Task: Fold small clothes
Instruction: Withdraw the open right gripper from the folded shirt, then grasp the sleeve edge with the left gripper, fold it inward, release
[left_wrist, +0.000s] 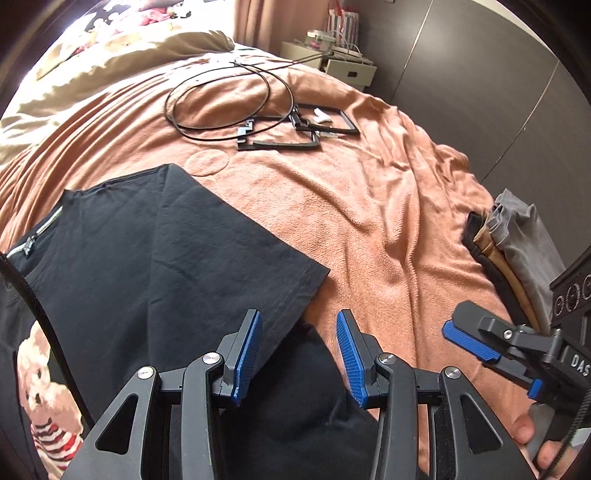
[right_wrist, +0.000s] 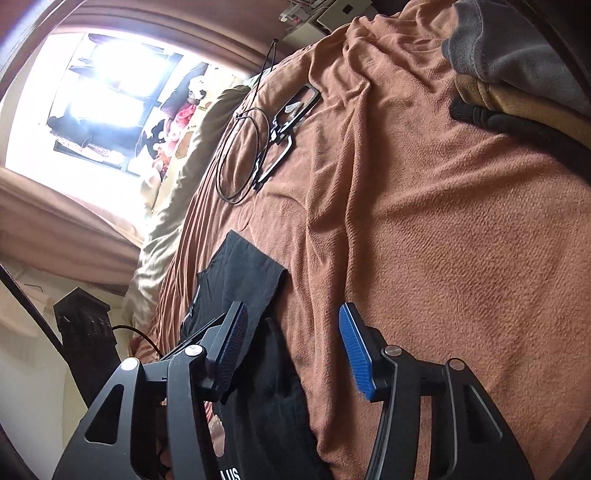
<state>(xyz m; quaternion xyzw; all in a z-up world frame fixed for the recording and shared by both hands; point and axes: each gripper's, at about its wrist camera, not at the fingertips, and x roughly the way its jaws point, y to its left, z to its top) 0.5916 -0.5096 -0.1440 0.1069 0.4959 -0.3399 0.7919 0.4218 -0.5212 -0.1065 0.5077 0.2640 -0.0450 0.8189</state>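
The black shirt (left_wrist: 155, 258) lies flat on the bed's left side, one sleeve spread toward the middle. The left tongs (left_wrist: 299, 354) hang half open over the sleeve hem, gripping nothing; best to pinch the hem edge squarely before folding inward. The right tongs (right_wrist: 291, 350) are also half open and empty. The orange blanket (left_wrist: 369, 206) is rumpled; cables (left_wrist: 229, 99) lie beyond, folded clothes (left_wrist: 517, 240) at right.

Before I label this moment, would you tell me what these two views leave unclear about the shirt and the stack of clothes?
- Black shirt: in the left wrist view its lower part is hidden by the left tongs and cut off by the edge; the bear print shows only partly.
- Shirt lettering: right wrist view, cut off by the bottom edge.
- Folded stack: left wrist view, its near end hidden by the right tongs.
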